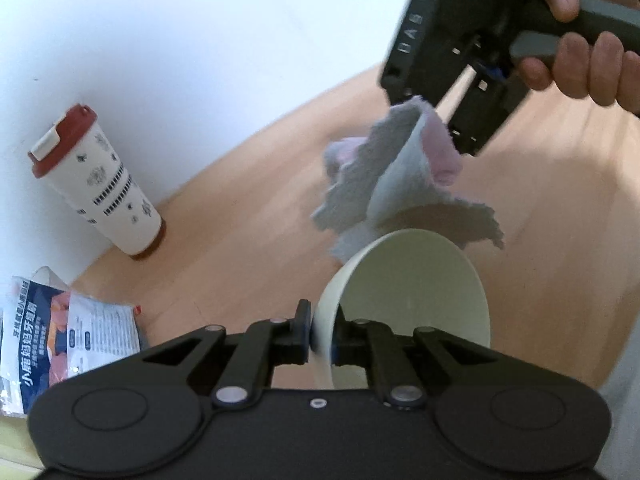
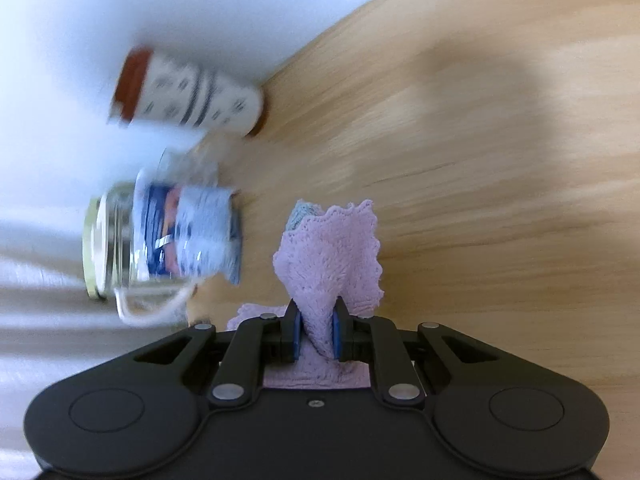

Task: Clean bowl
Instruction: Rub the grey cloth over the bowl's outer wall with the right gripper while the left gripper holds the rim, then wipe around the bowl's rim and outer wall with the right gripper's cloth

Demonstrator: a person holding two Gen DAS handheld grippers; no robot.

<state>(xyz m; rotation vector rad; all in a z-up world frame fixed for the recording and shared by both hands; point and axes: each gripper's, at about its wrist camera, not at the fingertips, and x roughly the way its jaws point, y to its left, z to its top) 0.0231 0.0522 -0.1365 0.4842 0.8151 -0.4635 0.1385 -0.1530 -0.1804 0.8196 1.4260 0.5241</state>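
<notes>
In the left wrist view my left gripper [image 1: 322, 338] is shut on the near rim of a white bowl [image 1: 416, 292], which is tilted with its inside facing up and away. Just beyond the bowl hangs a pink and grey fluffy cloth [image 1: 396, 184], held by the right gripper [image 1: 436, 120] in a person's hand [image 1: 588, 64]. In the right wrist view my right gripper [image 2: 316, 338] is shut on the pink cloth [image 2: 332, 264], which stands up between the blue pads. The bowl does not show in that view.
A white tumbler with a red lid [image 1: 96, 180] stands by the white wall; it is blurred in the right wrist view [image 2: 188, 92]. A printed packet [image 1: 68, 332] lies at the left. A glass jar [image 2: 160, 240] with a packet inside sits on the wooden table [image 2: 480, 200].
</notes>
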